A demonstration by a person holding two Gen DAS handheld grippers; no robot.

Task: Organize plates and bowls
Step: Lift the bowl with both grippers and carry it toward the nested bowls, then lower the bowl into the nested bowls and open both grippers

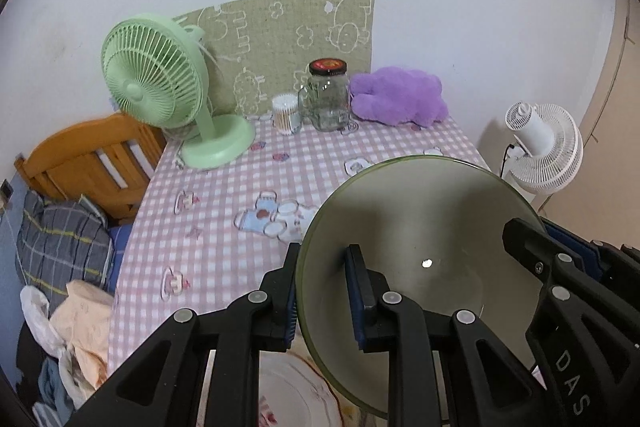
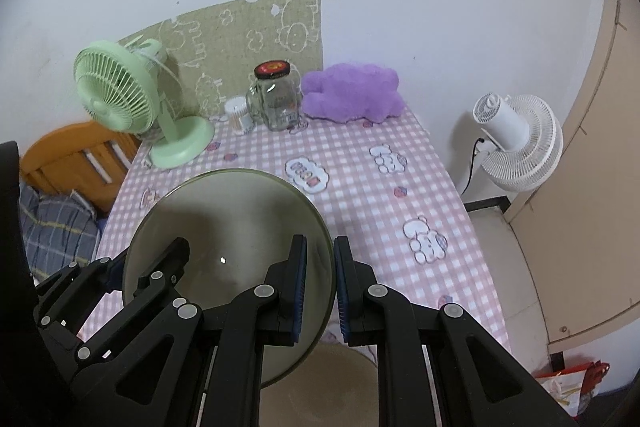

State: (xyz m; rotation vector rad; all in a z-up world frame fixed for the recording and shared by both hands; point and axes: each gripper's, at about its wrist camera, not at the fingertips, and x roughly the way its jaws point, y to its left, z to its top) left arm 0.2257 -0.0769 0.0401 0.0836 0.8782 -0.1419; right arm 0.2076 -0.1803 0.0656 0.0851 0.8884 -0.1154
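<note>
Bowl (image 1: 420, 227): glossy olive glaze, smooth. Tablecloth (image 2: 380, 195): pink checked cloth. Jar (image 1: 326, 99): clear glass. Plush toy (image 1: 400, 95): fuzzy purple. Headboard (image 1: 92, 155): varnished wood

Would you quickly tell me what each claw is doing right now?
Left claw: closed on the bowl's left rim.
Right claw: closed on the bowl's right rim.
</note>
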